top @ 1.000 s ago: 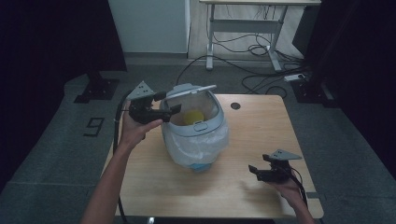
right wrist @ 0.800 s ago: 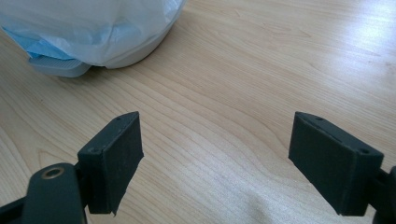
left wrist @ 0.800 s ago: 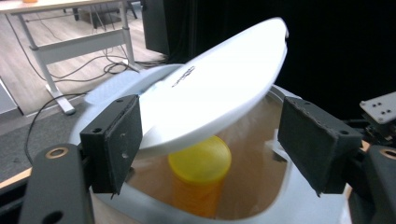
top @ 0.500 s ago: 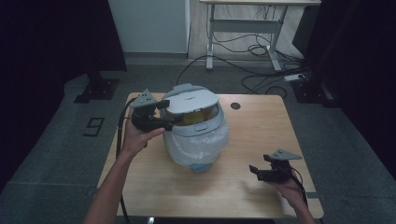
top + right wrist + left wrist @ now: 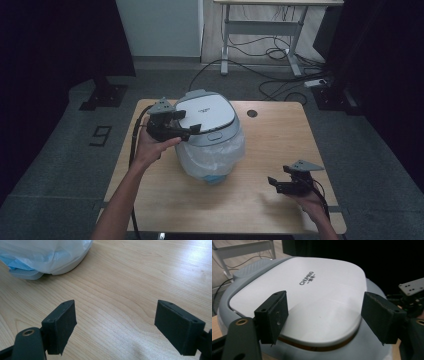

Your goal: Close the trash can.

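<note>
The lid (image 5: 312,297) is best pressed down evenly until latched, judging by the gap seen at its front edge. The left hand-held gripper (image 5: 189,131) is spread over it; the right hand-held gripper (image 5: 274,183) is spread, idle. The white, plastic-wrapped rice cooker (image 5: 212,150) is placed mid-counter (image 5: 280,135).

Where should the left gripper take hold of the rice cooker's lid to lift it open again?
Probably at the front lip of the lid, just above the release button, coming in from the person's side. The rear looks hinged, and the broad top is too wide for the left gripper, whose jaws stand open.
</note>
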### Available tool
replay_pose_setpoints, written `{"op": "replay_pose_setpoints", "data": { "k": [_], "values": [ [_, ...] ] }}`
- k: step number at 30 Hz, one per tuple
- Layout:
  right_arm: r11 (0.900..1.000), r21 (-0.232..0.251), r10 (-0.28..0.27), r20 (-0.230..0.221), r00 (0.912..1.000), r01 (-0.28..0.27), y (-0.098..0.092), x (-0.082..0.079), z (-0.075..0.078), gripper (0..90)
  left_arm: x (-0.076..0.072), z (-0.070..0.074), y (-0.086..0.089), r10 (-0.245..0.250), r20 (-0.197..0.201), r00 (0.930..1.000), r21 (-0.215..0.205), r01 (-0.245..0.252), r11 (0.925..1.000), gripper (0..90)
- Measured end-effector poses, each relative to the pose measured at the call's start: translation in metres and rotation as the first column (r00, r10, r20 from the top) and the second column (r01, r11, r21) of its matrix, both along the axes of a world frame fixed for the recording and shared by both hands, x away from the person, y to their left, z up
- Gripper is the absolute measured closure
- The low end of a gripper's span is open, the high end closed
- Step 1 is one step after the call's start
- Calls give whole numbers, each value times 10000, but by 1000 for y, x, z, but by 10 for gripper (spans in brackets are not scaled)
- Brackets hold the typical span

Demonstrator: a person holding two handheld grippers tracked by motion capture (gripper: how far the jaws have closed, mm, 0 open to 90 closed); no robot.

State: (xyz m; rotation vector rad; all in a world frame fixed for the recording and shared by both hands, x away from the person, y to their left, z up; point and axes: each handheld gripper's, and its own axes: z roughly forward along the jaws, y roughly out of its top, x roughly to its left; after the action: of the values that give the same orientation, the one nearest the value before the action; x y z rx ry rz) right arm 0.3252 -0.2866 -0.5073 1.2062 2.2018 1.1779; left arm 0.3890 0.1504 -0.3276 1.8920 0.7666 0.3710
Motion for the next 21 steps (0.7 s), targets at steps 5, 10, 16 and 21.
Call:
{"op": "replay_pose_setpoints", "data": {
  "k": [5,10,16,21],
  "values": [
    [10000,-4,5,-45,10000,-5,0,0,-1,168,4,-2,-4,383,138,9992,339,-387,9987,228],
    [10000,-18,14,-70,10000,-14,0,1,-2,167,6,-3,-8,637,252,9976,348,-646,9973,226],
    [9999,-102,19,-90,10000,-20,1,2,-2,168,5,-2,-14,797,524,9954,625,-830,9946,235],
    [10000,-88,12,-73,10000,-13,0,1,-2,168,4,-2,-18,980,768,9922,1008,-1055,9893,247]
  ]
}}
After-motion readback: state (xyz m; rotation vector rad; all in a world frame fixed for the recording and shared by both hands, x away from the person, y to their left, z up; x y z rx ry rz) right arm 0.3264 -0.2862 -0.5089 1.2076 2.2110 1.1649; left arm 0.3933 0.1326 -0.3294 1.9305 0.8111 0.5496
